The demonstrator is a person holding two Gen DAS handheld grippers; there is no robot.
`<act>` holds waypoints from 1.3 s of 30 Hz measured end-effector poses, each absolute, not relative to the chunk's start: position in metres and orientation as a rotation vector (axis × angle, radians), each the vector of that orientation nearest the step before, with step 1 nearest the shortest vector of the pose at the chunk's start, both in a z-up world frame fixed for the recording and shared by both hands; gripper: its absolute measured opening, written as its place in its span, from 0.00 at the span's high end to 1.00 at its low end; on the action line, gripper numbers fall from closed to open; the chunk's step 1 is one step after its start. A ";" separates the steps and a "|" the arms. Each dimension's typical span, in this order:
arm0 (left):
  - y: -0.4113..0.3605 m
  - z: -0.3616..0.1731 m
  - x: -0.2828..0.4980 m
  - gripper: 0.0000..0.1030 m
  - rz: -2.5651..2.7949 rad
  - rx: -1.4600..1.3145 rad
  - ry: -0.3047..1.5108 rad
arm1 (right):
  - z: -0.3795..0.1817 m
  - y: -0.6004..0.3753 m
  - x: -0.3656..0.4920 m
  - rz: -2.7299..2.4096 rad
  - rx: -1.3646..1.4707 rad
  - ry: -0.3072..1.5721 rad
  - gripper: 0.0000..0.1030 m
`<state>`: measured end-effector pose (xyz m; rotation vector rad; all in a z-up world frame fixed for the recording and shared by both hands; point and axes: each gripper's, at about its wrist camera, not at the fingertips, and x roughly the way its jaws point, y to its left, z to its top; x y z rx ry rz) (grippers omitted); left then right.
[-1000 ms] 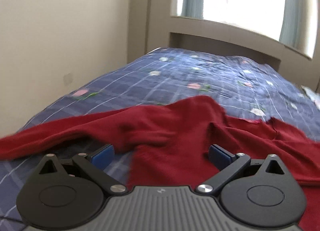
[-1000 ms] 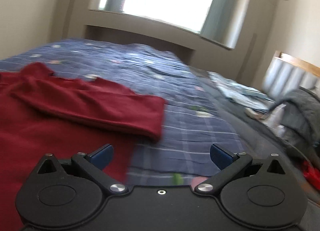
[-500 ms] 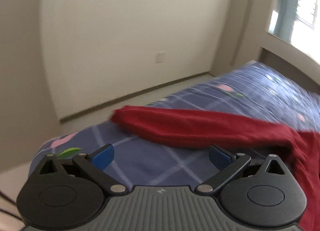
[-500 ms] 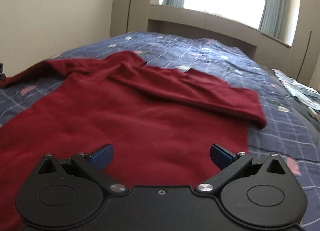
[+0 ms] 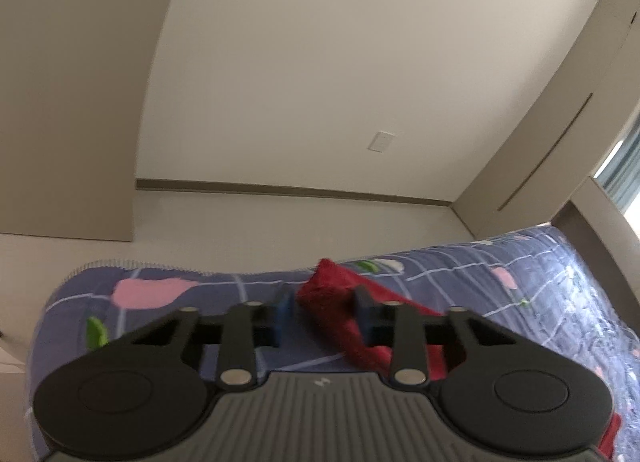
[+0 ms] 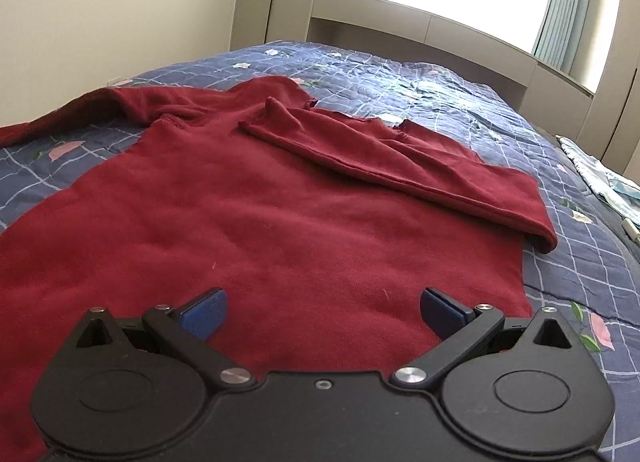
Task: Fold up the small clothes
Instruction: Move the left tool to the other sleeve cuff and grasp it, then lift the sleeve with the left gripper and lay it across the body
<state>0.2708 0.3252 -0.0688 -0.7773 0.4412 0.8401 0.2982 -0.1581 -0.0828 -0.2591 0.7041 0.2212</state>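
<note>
A dark red long-sleeved sweater lies flat on the blue checked quilt. Its right sleeve is folded across the chest. Its left sleeve stretches out toward the bed's left edge. In the left wrist view, the cuff of that sleeve stands bunched between the blue pads of my left gripper. The jaws are closing around it, with a thin gap still at the left pad. My right gripper hangs open over the sweater's lower body, with nothing between its fingers.
The bed's edge runs just beyond the cuff, with pale floor and a wall behind it. A pale patterned cloth lies at the bed's right side. A ledge under the window closes off the far end.
My left gripper has swung left along the outstretched sleeve to its cuff and its jaws have narrowed around it. My right gripper moved left over the sweater's body, then stayed still.
</note>
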 end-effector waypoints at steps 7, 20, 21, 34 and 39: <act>0.338 -0.036 0.292 0.90 0.776 -0.695 0.356 | -0.084 -0.164 0.300 0.232 -0.238 0.704 0.01; 0.322 0.102 0.402 0.90 0.399 -0.327 0.068 | -0.084 -0.185 0.309 0.210 -0.133 0.701 0.01; 0.311 0.106 0.409 0.90 0.363 -0.318 0.062 | -0.083 -0.186 0.310 0.210 -0.125 0.699 0.01; 0.110 0.127 0.480 0.90 -0.118 -0.170 0.063 | -0.072 -0.235 0.308 0.157 -0.020 0.657 0.01; 0.021 0.097 0.498 0.90 -0.281 -0.072 0.141 | -0.069 -0.264 0.307 0.110 0.029 0.650 0.01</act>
